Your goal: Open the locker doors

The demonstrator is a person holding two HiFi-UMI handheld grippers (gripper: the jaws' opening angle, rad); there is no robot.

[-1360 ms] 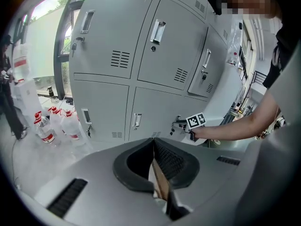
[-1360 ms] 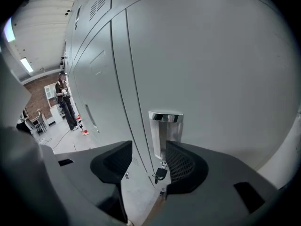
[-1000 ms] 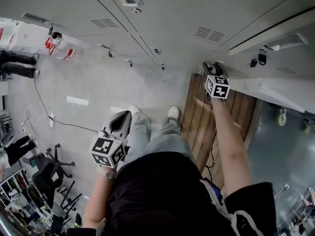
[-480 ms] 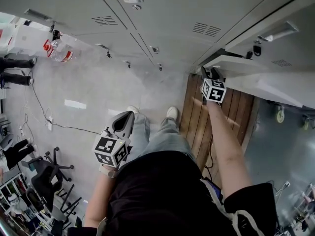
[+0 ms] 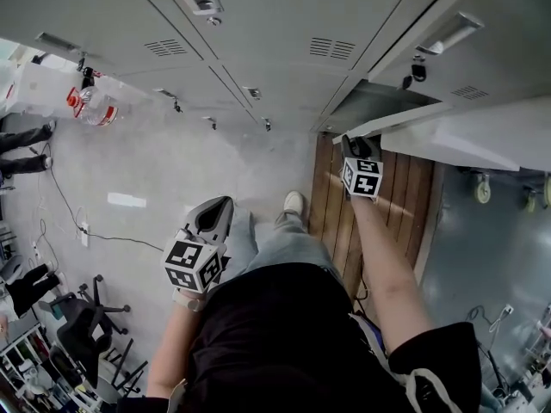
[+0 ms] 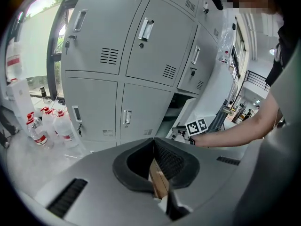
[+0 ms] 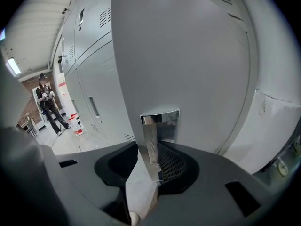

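Lower left, the left gripper (image 5: 213, 215) hangs shut, empty. Right of centre, the right gripper (image 5: 356, 147), jaws just closing, clamps the chrome handle (image 7: 151, 142) of the part-open locker door (image 5: 469, 136): probably stiff steel, slick; hold the handle squarely.

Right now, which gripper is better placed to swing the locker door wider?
Right: the right gripper, jaws just closing on the handle, is at the open door; the left gripper hangs shut, off the lockers.

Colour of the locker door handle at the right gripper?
Shiny silver metal handle, mirror-like; best in right gripper view.
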